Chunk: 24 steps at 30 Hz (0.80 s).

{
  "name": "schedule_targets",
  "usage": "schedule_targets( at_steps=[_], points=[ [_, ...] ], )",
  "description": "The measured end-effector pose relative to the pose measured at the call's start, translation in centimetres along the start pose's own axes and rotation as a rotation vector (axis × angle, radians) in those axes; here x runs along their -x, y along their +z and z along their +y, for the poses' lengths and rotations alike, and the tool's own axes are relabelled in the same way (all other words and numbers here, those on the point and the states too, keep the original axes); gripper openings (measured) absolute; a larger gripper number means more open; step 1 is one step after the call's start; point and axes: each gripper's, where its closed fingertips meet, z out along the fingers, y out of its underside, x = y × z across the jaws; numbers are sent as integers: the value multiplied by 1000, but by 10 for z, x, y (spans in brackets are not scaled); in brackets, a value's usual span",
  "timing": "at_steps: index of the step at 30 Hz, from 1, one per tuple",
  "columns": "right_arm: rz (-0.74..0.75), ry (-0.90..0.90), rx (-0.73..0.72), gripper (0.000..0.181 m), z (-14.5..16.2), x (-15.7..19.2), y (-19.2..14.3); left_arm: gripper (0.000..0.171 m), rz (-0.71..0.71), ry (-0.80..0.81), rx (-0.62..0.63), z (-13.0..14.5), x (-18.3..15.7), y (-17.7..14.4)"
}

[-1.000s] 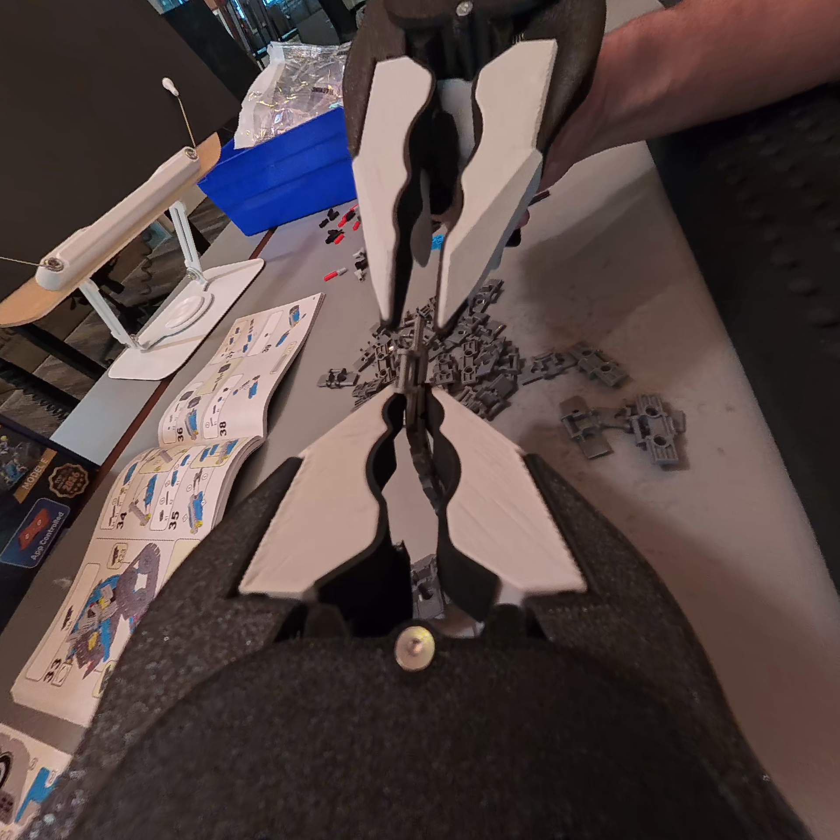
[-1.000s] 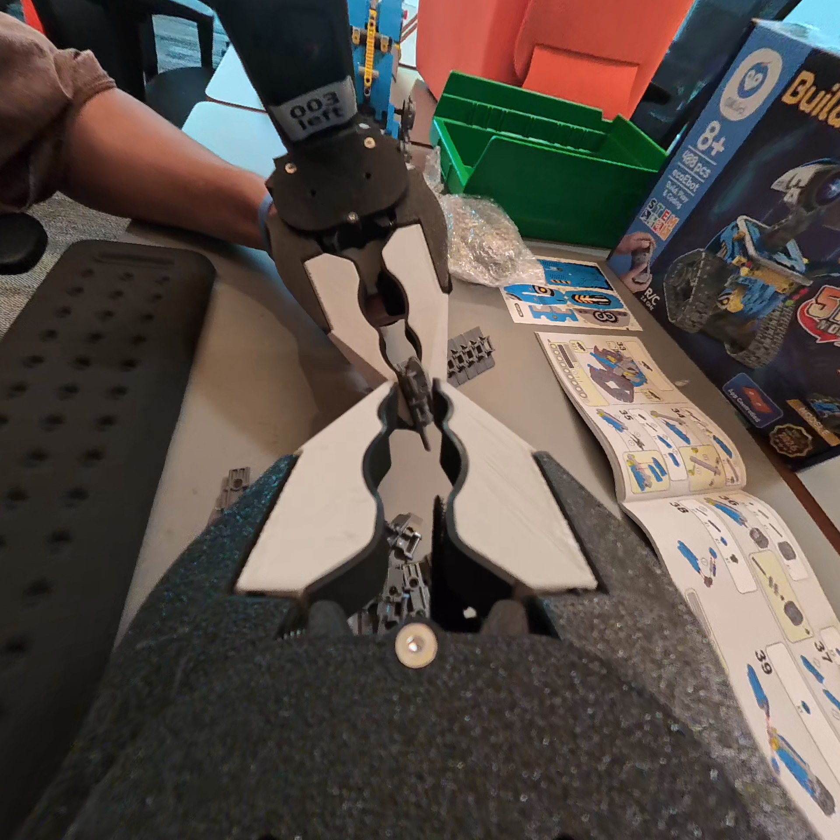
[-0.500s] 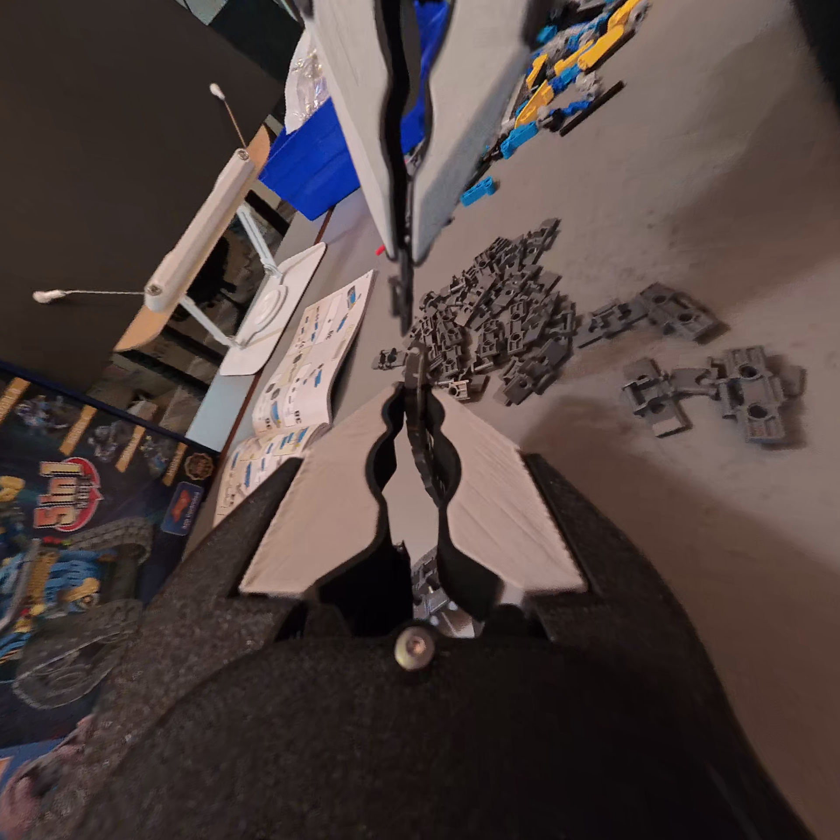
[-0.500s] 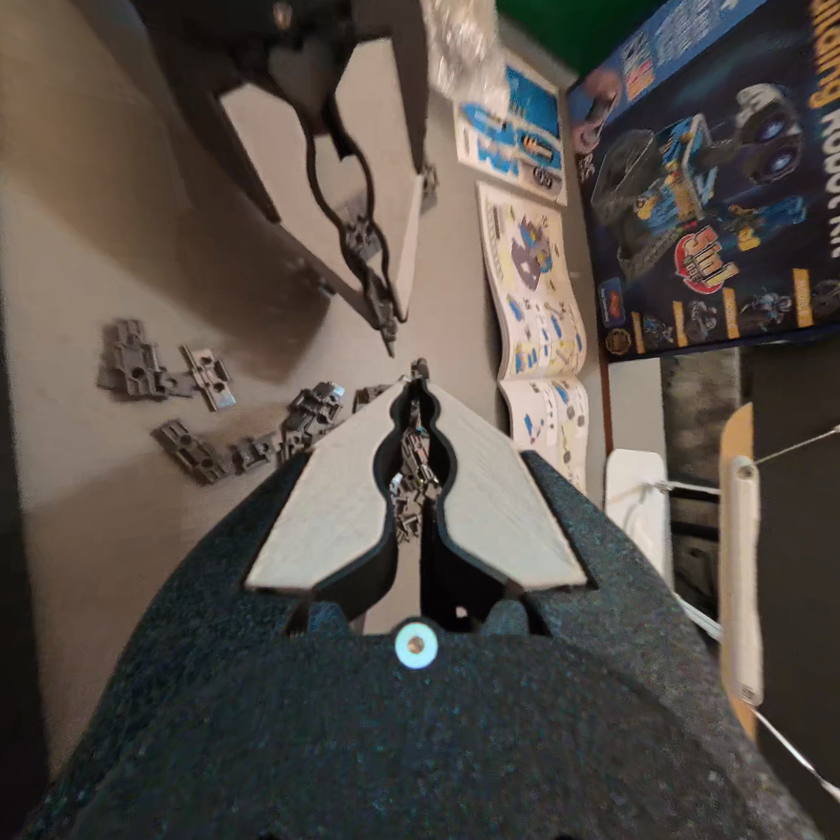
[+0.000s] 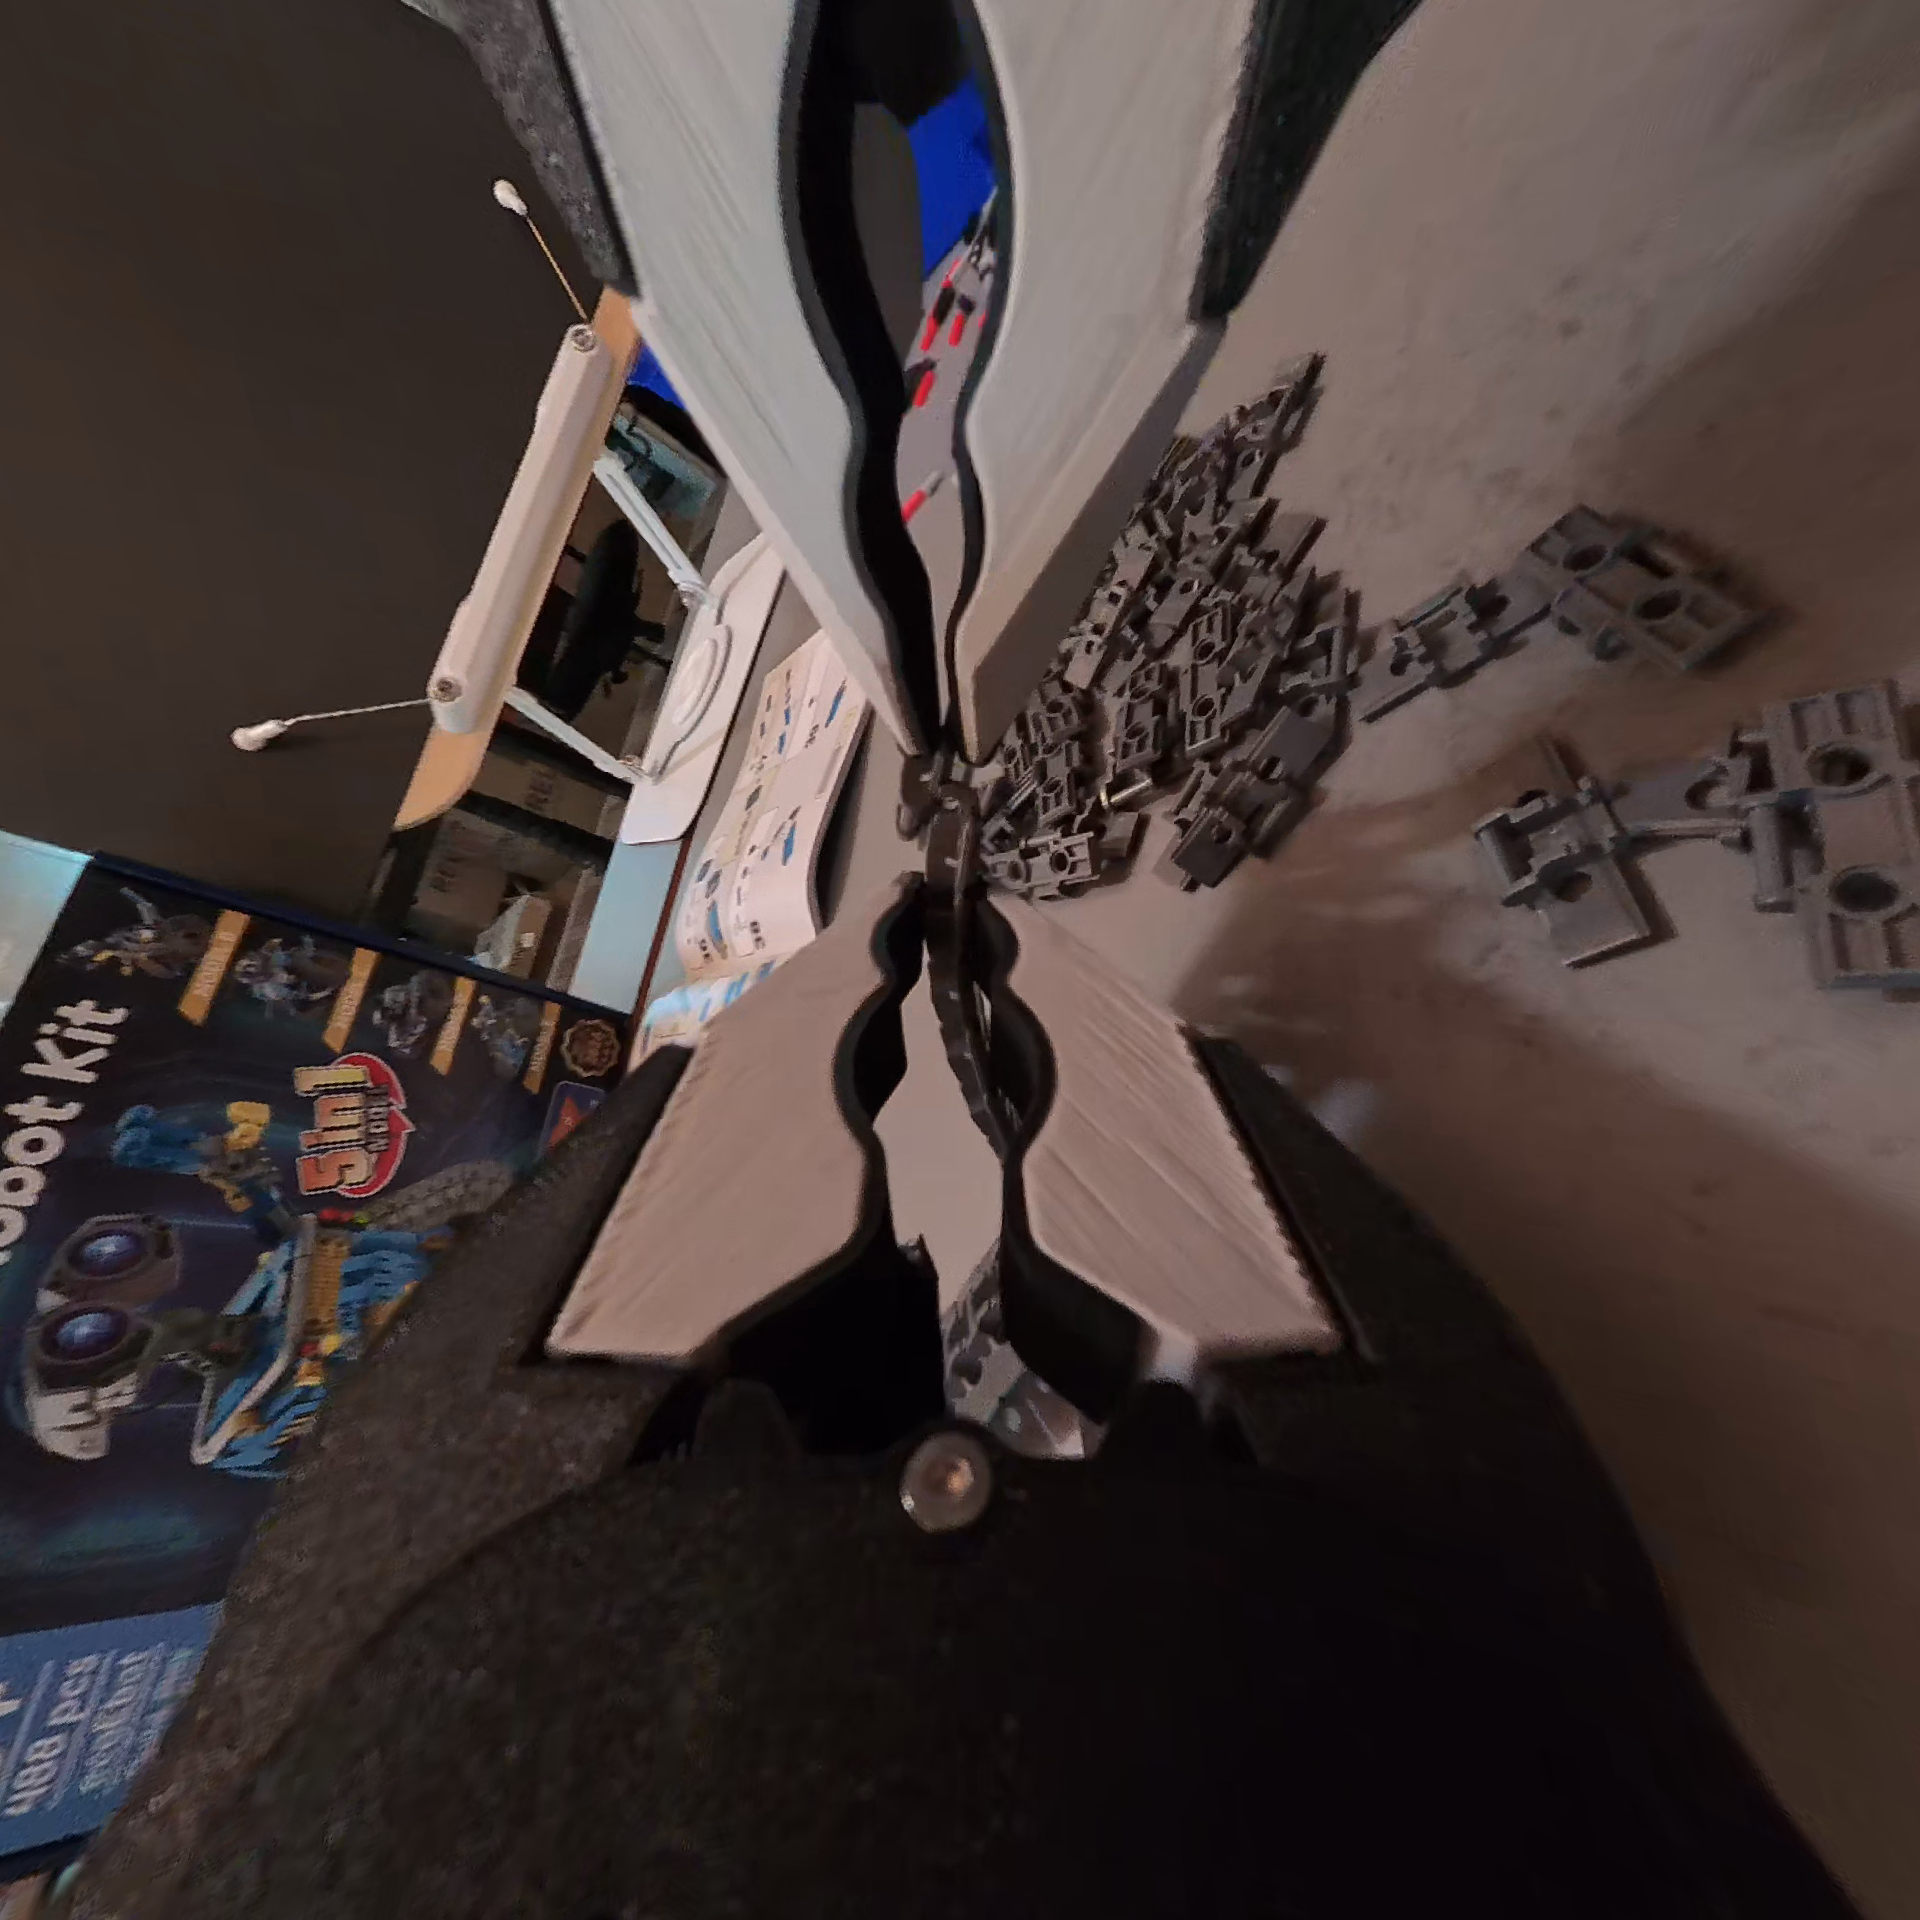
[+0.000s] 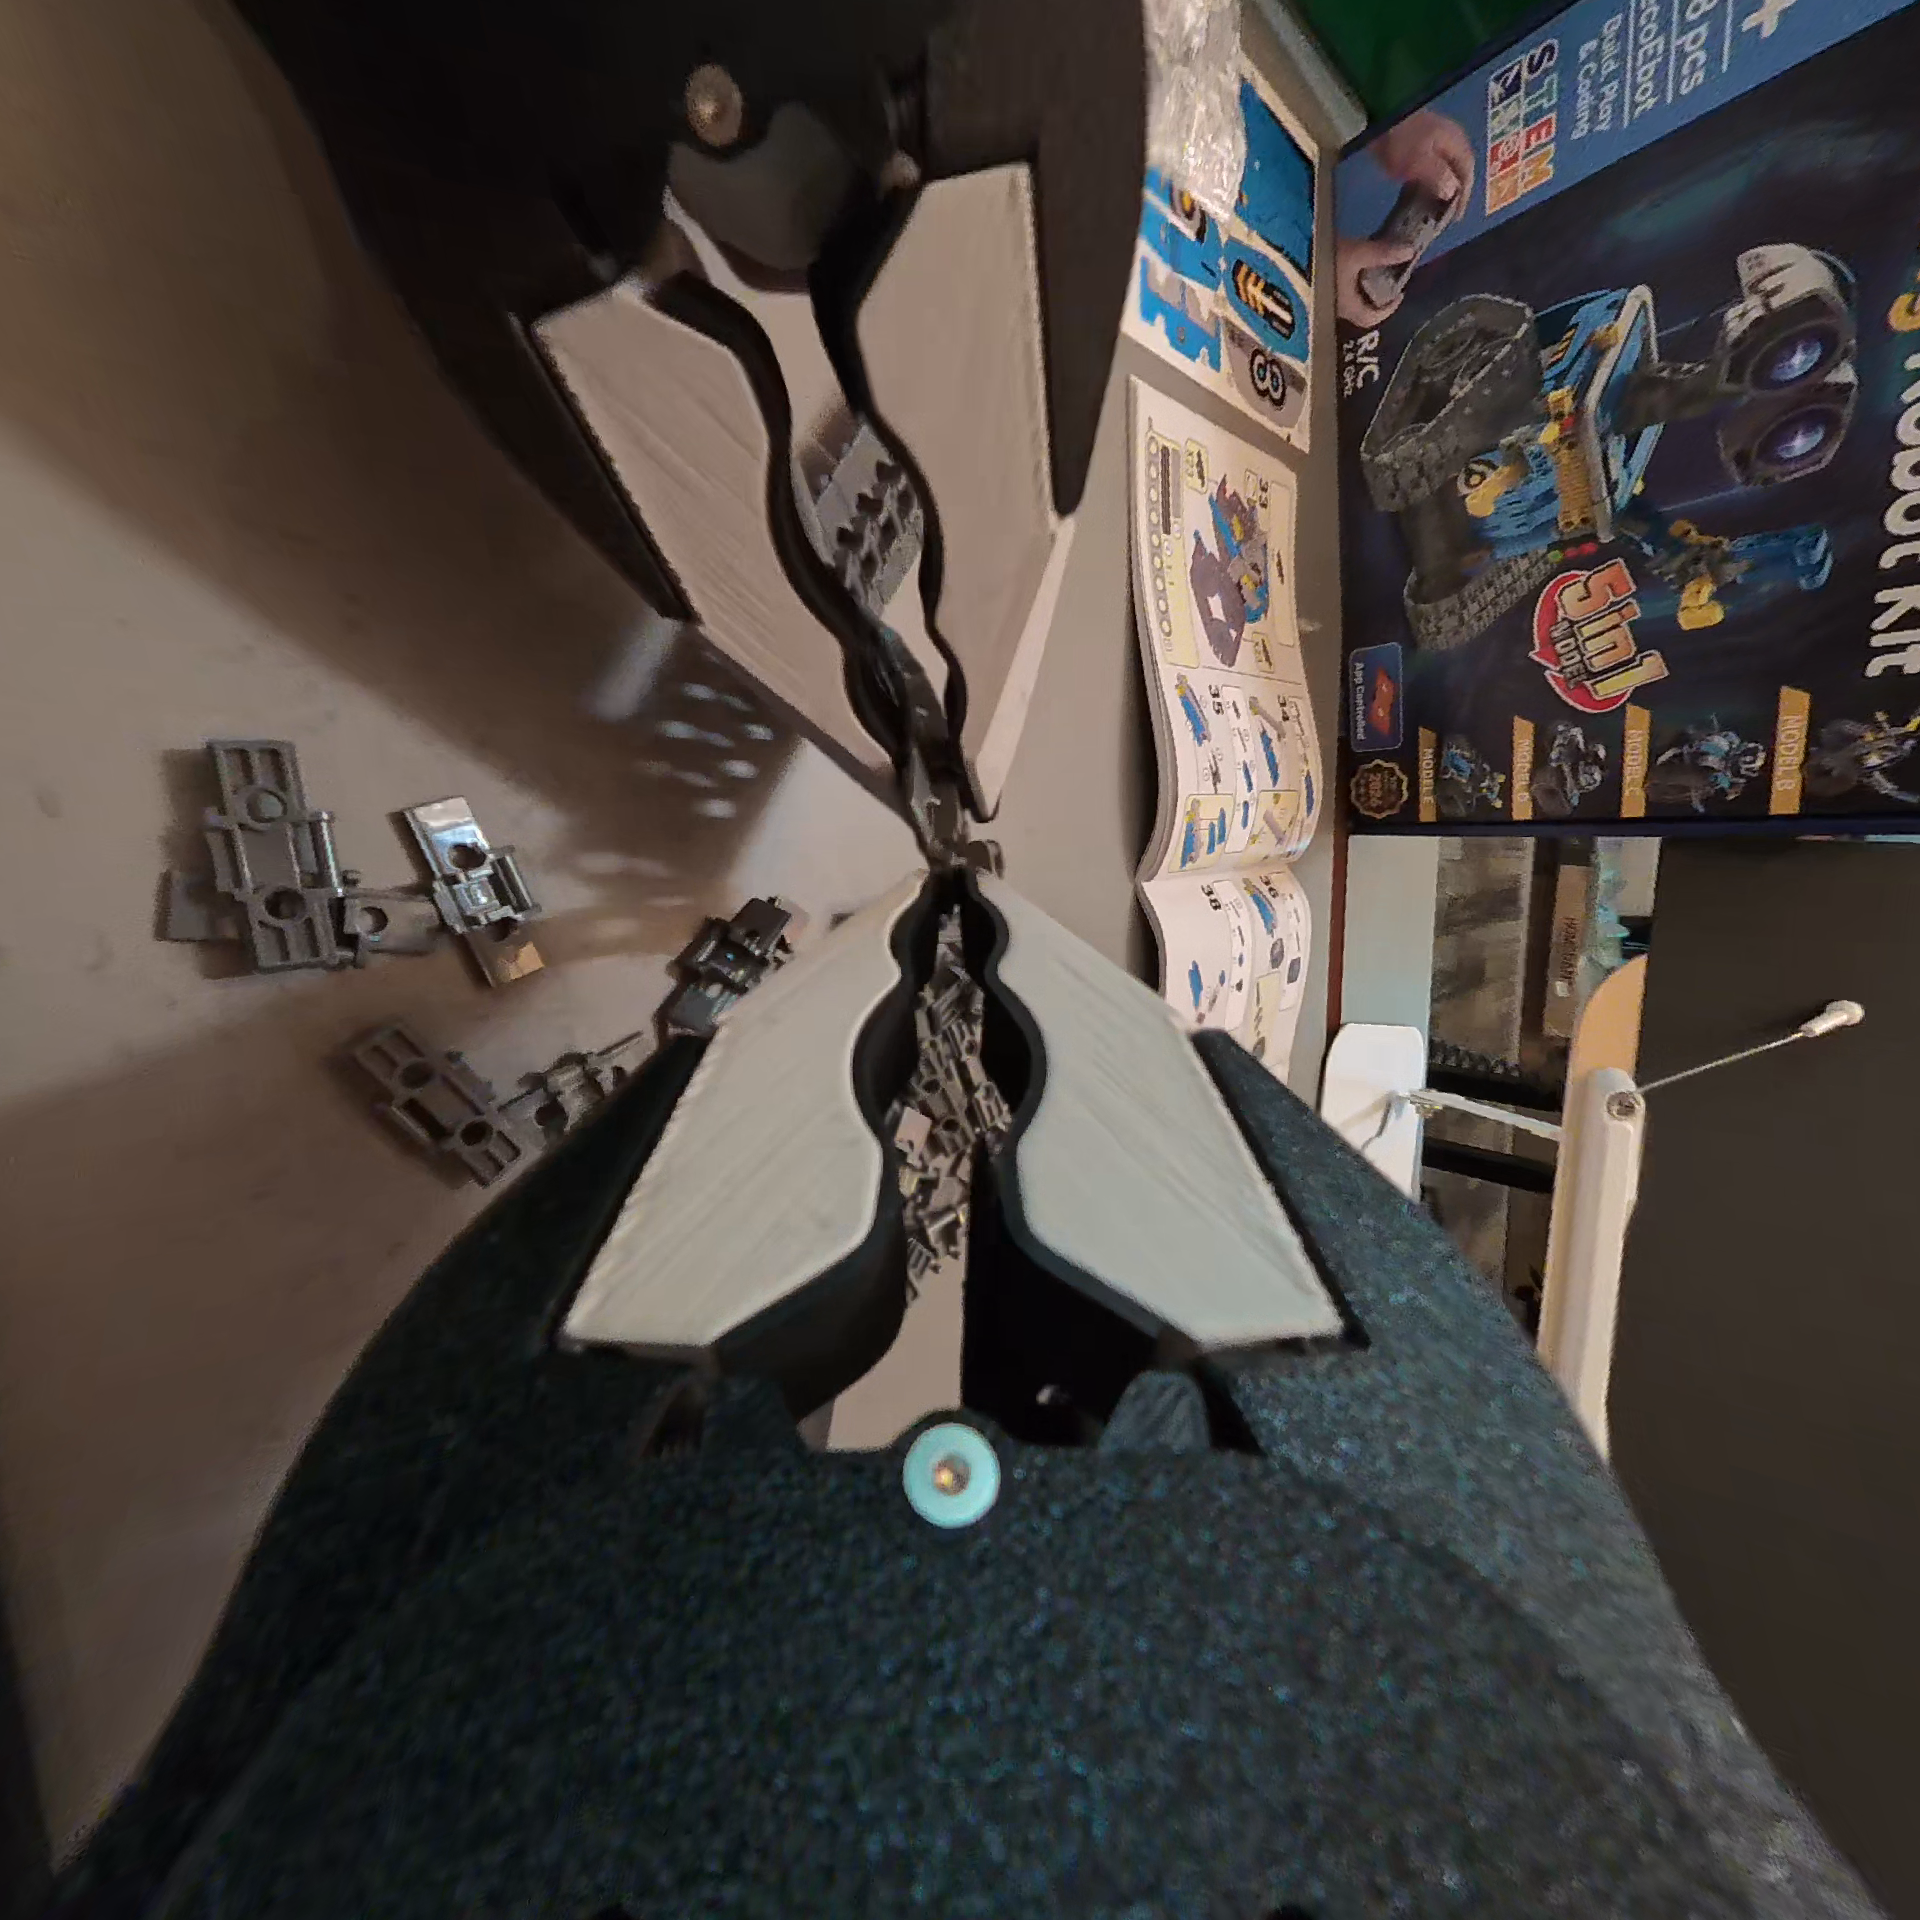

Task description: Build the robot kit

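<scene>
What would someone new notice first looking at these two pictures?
First, the two tools meeting tip to tip in mid-frame: the left tool and the right tool, each shut on a small grey track link. Next, the pile of grey links on the table just beyond them. Then the dark blue toy robot box beside the open instruction booklet.

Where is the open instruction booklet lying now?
In the right wrist view, the instruction booklet lies flat on the table, right of both grippers, beside the kit box.
</scene>
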Motion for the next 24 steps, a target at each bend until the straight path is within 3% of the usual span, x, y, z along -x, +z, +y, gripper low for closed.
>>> schedule_targets(
  at_steps=[6,13,24],
  points=[
    [18,46,12,3,1,-4,0,8,-105,123,85,8,8,3],
    [-5,94,-21,3,-6,4,5,7,-130,163,91,7,7,4],
    [-22,105,-119,4,-13,1,-1,7,-94,49,6,1,9,0]
  ],
)
